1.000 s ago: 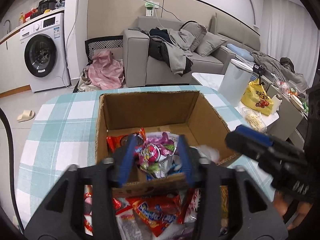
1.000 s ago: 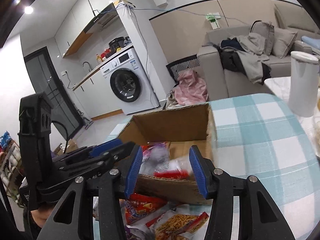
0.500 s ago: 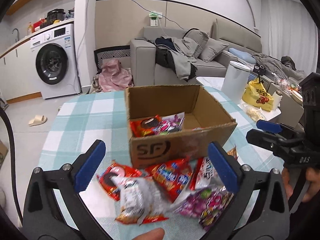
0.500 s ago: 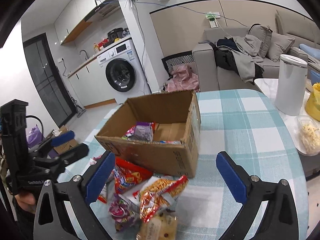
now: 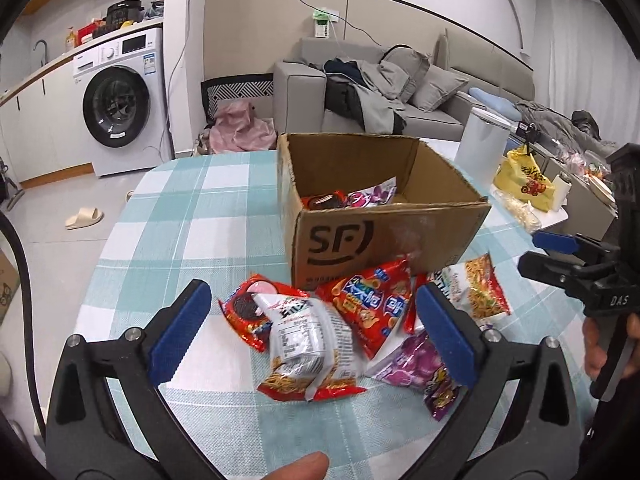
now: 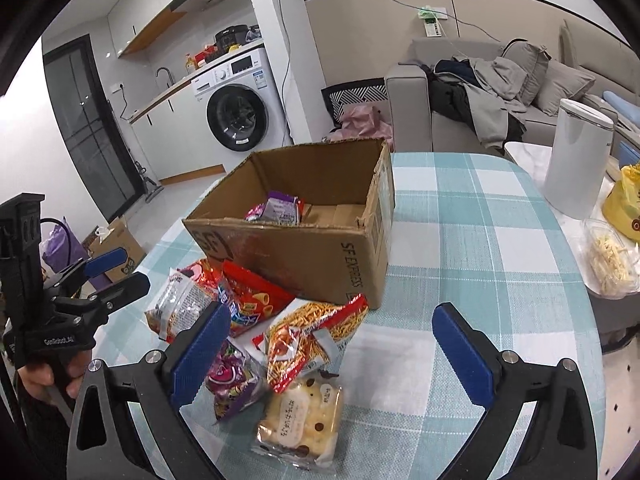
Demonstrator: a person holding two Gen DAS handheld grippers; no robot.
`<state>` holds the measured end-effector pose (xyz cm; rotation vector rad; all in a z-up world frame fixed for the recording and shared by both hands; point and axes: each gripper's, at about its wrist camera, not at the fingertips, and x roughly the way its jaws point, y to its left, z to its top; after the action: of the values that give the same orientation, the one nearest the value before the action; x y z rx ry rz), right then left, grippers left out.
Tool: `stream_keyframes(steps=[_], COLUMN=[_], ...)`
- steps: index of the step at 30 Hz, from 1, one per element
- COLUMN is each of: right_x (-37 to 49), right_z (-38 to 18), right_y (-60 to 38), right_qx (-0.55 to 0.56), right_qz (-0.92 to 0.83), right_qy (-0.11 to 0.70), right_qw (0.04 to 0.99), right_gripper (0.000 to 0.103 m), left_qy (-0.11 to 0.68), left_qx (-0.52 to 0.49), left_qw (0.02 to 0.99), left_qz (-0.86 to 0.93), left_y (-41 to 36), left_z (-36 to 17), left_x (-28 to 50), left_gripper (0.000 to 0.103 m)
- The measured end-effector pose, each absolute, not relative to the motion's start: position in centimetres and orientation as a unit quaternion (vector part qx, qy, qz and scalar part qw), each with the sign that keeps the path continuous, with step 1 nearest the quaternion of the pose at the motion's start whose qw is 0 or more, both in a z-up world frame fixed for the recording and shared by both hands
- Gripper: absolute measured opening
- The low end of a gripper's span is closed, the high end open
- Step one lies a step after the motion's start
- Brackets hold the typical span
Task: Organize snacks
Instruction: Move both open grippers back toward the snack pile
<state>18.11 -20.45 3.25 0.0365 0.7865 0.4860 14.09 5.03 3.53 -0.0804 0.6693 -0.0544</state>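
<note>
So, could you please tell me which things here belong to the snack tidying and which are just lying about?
Belongs to the job:
- cardboard box
- snack packets piled in front of it
- biscuit pack

Just lying about:
- white canister
- yellow bag
- tub of shredded food

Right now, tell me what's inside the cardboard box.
Inside the cardboard box: a purple packet and a red packet. The near wall hides anything lower against it.

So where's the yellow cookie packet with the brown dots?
In the right wrist view, the yellow dotted cookie packet lies flat on the checked tablecloth, nearest the camera, below the red noodle-stick bag.
</note>
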Motion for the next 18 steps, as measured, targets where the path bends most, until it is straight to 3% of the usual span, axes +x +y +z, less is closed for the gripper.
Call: stream_keyframes(steps=[18], right_x=[17.4], right_z=[-0.8], right_y=[-19.8], right_qx=[-0.058], right_qz=[0.242], right_qy=[0.45], right_qw=[0.857], right_gripper=[0.103], left_qy=[0.353], left_qx=[-0.019], left_qw=[0.935], left_qz=[-0.016], left_y=[4.4], left_z=[1.4], left_x=[15.3], left_gripper=[0.102])
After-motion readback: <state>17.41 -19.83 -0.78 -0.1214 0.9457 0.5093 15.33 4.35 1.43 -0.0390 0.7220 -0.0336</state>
